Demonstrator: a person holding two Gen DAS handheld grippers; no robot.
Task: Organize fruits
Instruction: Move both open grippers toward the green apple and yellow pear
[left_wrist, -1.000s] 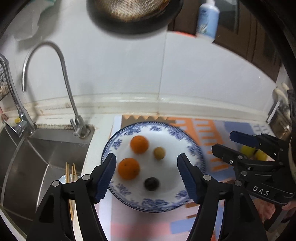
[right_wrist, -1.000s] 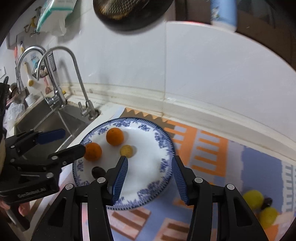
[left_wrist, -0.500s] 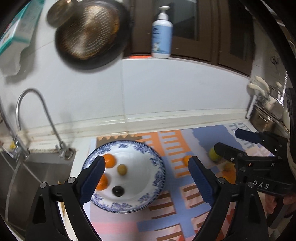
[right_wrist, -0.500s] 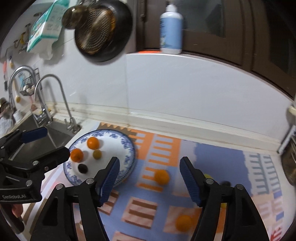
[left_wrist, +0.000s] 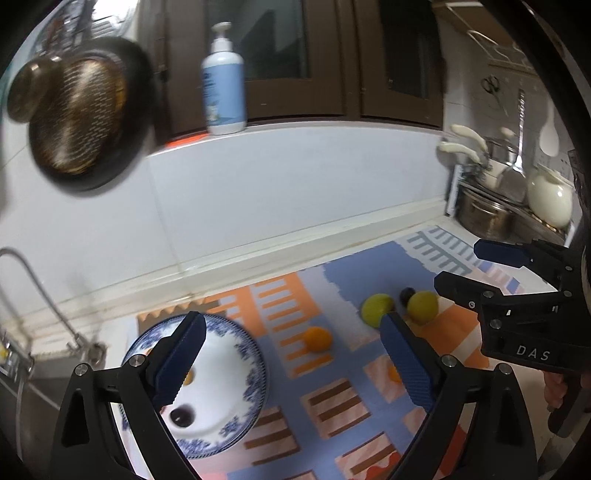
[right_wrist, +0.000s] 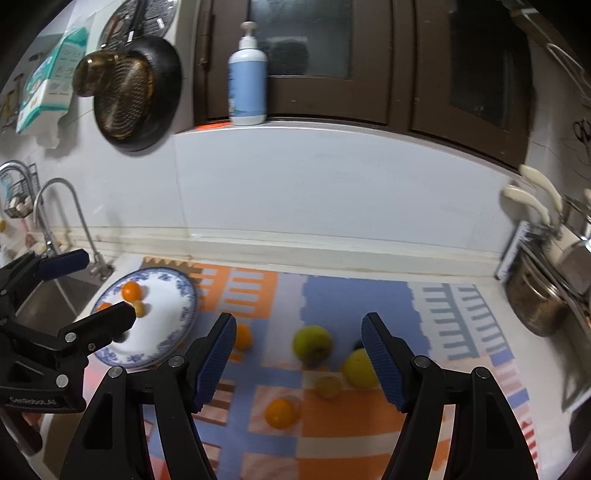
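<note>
Both grippers, left (left_wrist: 291, 358) and right (right_wrist: 299, 356), have jaws spread, empty. Plate (right_wrist: 177, 332) at 9 o'clock holds sorted fruit; green apple (right_wrist: 312, 343) and orange (right_wrist: 281, 412) loose on mat, likely next.

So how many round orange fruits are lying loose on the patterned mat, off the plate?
2. One orange fruit lies just right of the blue-and-white plate; the other sits nearer, seen between the open right gripper fingers. Gripper bodies may hide more.
</note>
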